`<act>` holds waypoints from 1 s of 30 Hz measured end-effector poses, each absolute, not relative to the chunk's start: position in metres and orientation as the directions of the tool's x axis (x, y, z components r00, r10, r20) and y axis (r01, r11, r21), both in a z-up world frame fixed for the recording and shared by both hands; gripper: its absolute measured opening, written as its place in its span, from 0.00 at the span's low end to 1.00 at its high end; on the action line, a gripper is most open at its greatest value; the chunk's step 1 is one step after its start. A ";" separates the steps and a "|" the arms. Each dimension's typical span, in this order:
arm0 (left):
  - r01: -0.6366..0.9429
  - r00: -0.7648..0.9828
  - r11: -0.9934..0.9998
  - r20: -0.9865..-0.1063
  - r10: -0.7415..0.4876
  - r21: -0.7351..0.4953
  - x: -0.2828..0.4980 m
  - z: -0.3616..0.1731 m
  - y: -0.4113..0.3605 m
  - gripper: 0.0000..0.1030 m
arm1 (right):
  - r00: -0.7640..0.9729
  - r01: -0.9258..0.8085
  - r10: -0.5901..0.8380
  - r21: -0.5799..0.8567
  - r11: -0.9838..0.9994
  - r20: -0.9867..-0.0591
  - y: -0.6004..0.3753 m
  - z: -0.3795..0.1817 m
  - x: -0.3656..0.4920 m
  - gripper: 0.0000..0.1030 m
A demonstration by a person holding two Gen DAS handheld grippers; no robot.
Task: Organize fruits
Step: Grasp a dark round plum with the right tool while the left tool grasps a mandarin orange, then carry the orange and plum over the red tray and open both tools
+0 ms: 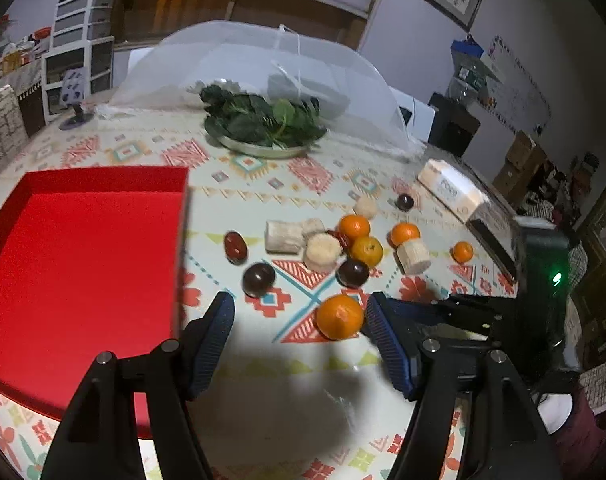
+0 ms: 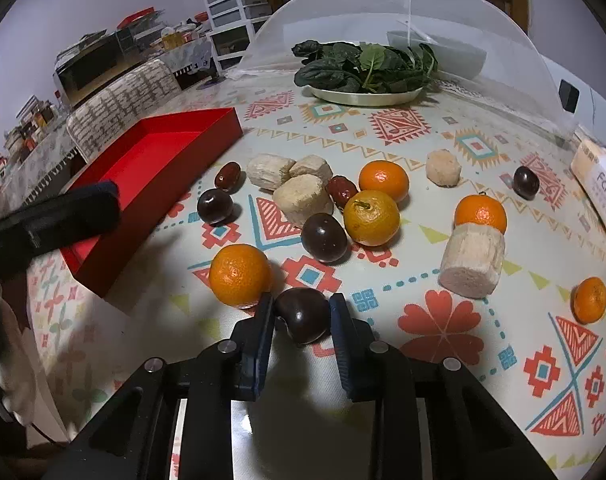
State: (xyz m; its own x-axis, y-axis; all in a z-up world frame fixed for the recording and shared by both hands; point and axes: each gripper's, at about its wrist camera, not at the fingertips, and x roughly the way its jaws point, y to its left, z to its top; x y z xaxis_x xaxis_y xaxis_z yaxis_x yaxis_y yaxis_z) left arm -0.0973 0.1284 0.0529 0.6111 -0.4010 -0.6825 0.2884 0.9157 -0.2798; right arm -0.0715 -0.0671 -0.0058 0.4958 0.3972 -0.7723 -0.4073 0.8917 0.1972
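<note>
Fruits lie scattered on the patterned tablecloth: several mandarins, dark round fruits, red dates and pale cut chunks. My right gripper (image 2: pixel 301 306) is shut on a dark round fruit (image 2: pixel 302 316) at table level, next to a mandarin (image 2: pixel 240 275). My left gripper (image 1: pixel 299 312) is open and empty above the table; the same mandarin (image 1: pixel 339 317) sits by its right finger. The empty red tray (image 1: pixel 79 264) lies left of the left gripper and also shows in the right wrist view (image 2: pixel 159 168). The right gripper shows in the left wrist view (image 1: pixel 463 320).
A metal plate of leafy greens (image 2: pixel 367 72) stands at the back under a mesh food cover (image 1: pixel 263 80). A tissue pack (image 1: pixel 451 194) lies at the right edge. A chair back (image 2: pixel 123 96) stands behind the tray.
</note>
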 end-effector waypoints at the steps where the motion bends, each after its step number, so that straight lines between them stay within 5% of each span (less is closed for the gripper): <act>1: 0.295 0.603 0.915 -0.689 -0.403 -0.277 -0.097 0.050 0.124 0.66 | 0.492 -0.400 0.409 0.218 0.890 -0.769 -0.071 -0.006 -0.072 0.28; 16: 0.392 0.532 0.906 -0.764 -0.364 -0.159 -0.077 0.021 0.059 0.65 | 0.548 -0.277 0.389 0.279 0.920 -0.741 -0.129 0.014 -0.095 0.28; 19: 0.373 0.523 0.920 -0.790 -0.319 -0.124 -0.075 0.012 0.057 0.35 | 0.564 -0.273 0.391 0.283 0.920 -0.727 -0.131 0.024 -0.097 0.29; 30: 0.222 0.666 0.934 -0.656 -0.356 -0.281 -0.099 0.073 0.153 0.34 | 0.611 -0.379 0.454 0.264 0.887 -0.649 -0.086 0.083 -0.093 0.29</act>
